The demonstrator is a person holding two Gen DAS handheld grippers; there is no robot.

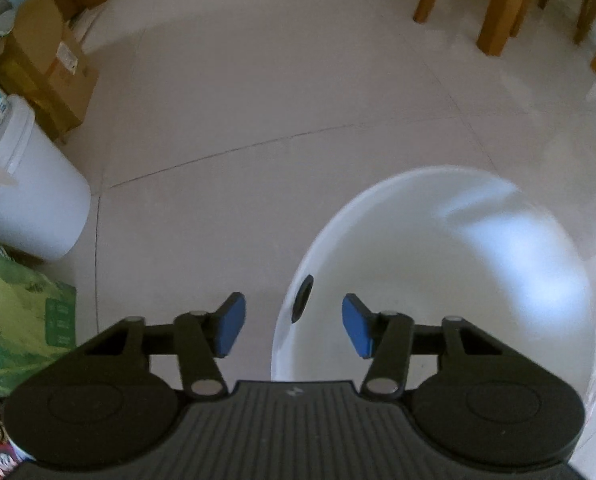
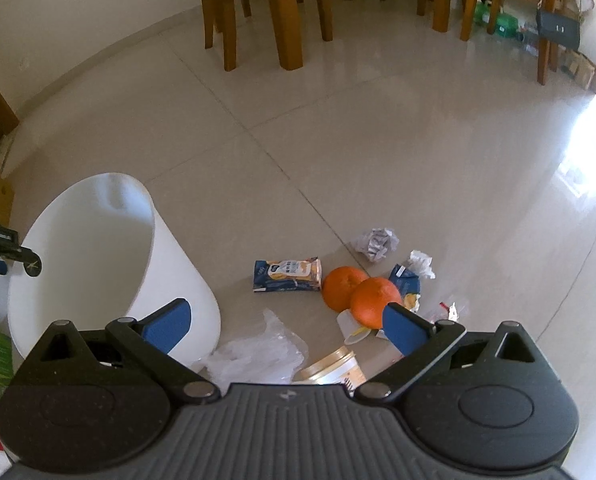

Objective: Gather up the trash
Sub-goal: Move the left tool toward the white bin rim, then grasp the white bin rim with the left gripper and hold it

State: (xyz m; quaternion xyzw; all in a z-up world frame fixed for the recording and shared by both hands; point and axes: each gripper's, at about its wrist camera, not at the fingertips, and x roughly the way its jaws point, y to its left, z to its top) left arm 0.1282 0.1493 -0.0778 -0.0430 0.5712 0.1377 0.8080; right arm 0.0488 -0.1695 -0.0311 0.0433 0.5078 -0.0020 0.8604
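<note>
A white bin point(image 1: 438, 280) stands tilted on the tiled floor, empty inside. My left gripper point(image 1: 293, 324) is over its near rim, open, with the rim and its dark handle hole point(image 1: 302, 300) between the blue pads point(image 1: 229, 328) but apart from them. In the right wrist view the bin point(image 2: 97, 240) is at the left. My right gripper point(image 2: 285, 320) hangs wide open above a clear plastic bag point(image 2: 257, 356) and a cream tub point(image 2: 332, 368). Beyond lie a snack packet point(image 2: 287, 276), two oranges point(image 2: 344, 286), a small white cup point(image 2: 350, 326), a blue carton point(image 2: 406, 280) and crumpled paper point(image 2: 376, 242).
Cardboard boxes point(image 1: 45, 68), a white bucket point(image 1: 37, 200) and a green box point(image 1: 17, 332) crowd the floor left of the bin. Wooden chair and table legs point(image 2: 285, 20) stand at the back. A clear wrapper point(image 2: 448, 310) lies at the right of the trash pile.
</note>
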